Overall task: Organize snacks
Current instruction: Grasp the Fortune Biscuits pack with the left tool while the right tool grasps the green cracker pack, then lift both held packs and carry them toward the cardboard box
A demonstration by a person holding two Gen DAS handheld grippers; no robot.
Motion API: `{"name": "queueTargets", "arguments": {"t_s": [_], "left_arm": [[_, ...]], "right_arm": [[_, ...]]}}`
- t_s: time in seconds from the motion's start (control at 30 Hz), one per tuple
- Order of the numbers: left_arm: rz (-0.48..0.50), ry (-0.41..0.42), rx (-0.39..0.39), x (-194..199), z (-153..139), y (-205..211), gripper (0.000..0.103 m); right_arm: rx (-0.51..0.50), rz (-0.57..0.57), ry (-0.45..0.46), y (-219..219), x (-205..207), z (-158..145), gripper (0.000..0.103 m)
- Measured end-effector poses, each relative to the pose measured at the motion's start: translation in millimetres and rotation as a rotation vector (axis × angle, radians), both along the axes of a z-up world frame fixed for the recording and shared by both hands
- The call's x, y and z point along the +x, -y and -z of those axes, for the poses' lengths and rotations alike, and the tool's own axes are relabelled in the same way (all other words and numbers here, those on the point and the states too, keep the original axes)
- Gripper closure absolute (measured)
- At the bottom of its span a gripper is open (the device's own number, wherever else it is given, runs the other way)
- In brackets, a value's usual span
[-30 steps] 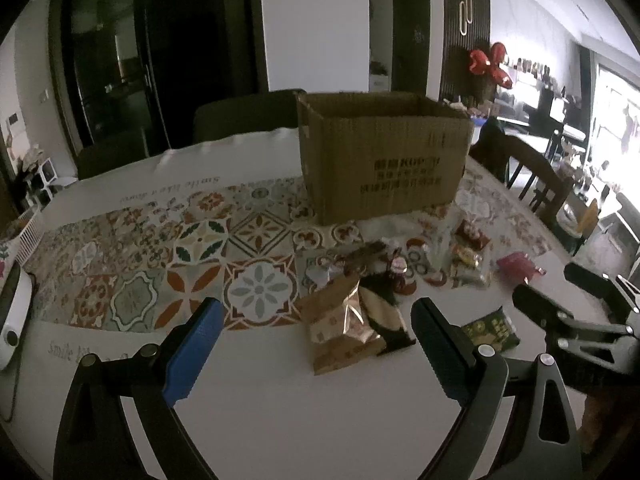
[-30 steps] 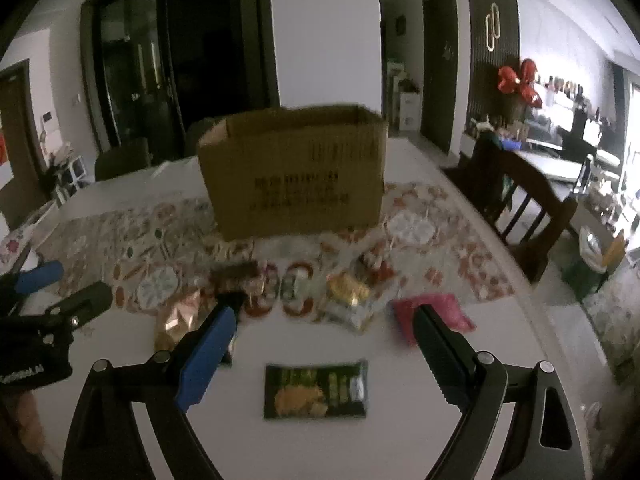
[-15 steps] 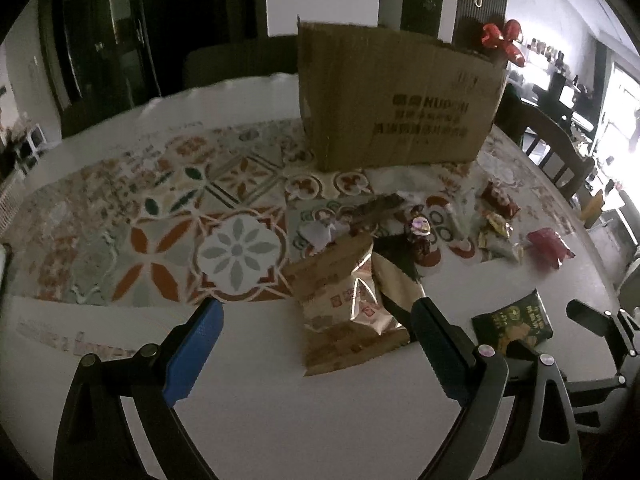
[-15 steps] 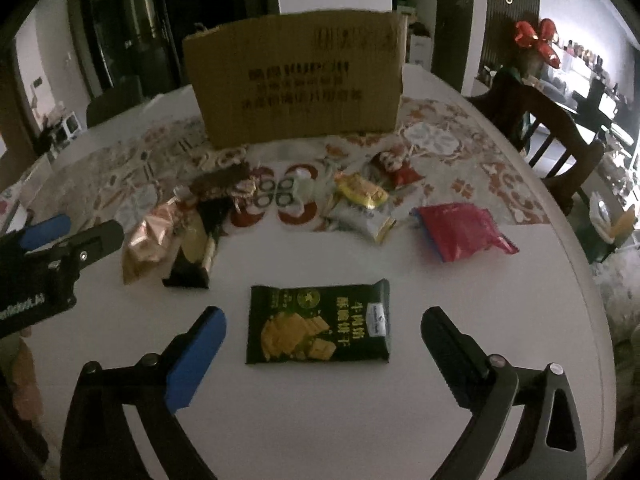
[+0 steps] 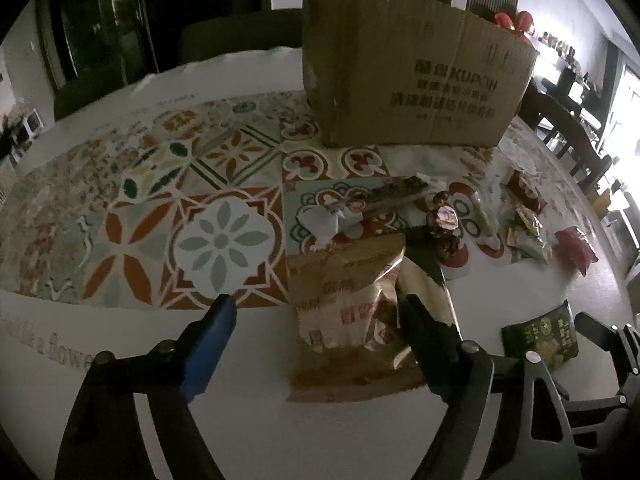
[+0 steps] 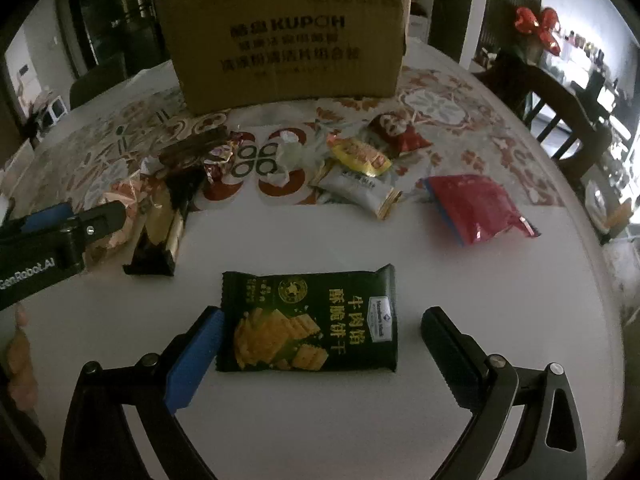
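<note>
Hovering low, the left tongs (image 5: 316,316) gape over a tan packet (image 5: 348,312) on the bench (image 5: 248,400), box (image 5: 404,76) at 1 o'clock. On the right view, right tongs (image 6: 320,332) gape around a green packet (image 6: 308,324), red packet (image 6: 476,208) at 1 o'clock.

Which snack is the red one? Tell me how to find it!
Find the big cardboard box at the back of the table. Come forward and right, past the snack pile, to the red packet lying alone on white cloth. It is the only plain shiny red bag.
</note>
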State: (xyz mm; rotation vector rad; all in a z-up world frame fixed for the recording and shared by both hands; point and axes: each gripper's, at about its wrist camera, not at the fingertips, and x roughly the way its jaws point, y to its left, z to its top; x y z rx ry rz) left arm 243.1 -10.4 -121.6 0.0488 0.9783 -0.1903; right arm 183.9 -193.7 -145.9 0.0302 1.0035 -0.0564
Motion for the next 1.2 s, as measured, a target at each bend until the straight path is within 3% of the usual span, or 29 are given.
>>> {"name": "queueTargets", "arguments": {"t_s": [0.1,0.17,0.2,0.27,0.5,0.63,1.0,1.07,1.2], "left_arm": [[0.007,-0.024,-0.016,0.9,4.8,-0.8,0.032],[0.010,-0.037,-0.018,1.2,7.6,-0.7,0.045],[0.011,-0.039,-0.019,0.9,8.6,-0.2,0.045],[0.013,-0.031,-0.017,-0.6,7.4,-0.3,0.046],[0.023,-0.024,-0.016,-5.5,3.1,1.8,0.051],[0.031,-0.022,-0.022,-11.6,1.0,3.2,0.052],[0.036,0.013,-0.041,-34.1,-16.7,2.4,0.052],[0.042,0.014,-0.053,-38.0,-18.6,3.6,0.052],[0.051,0.018,-0.056,-44.0,-20.7,6.1,0.052]], "right_arm": [[-0.002,0.001,0.000,-0.4,0.7,0.9,0.004],[-0.003,0.001,0.003,-1.2,1.3,0.4,0.005],[-0.005,0.000,0.006,-1.9,1.2,0.0,0.006],[-0.014,-0.006,0.022,-3.0,0.3,-1.5,0.019],[-0.001,-0.008,0.034,-1.9,0.9,-3.1,0.025],[0.001,-0.012,0.058,0.0,-1.8,-7.3,0.037],[0.047,-0.014,0.076,7.4,-7.9,-10.0,0.044],[0.055,-0.019,0.099,7.8,-10.6,-14.1,0.058],[0.064,-0.029,0.115,9.2,-12.3,-18.3,0.062]]}}
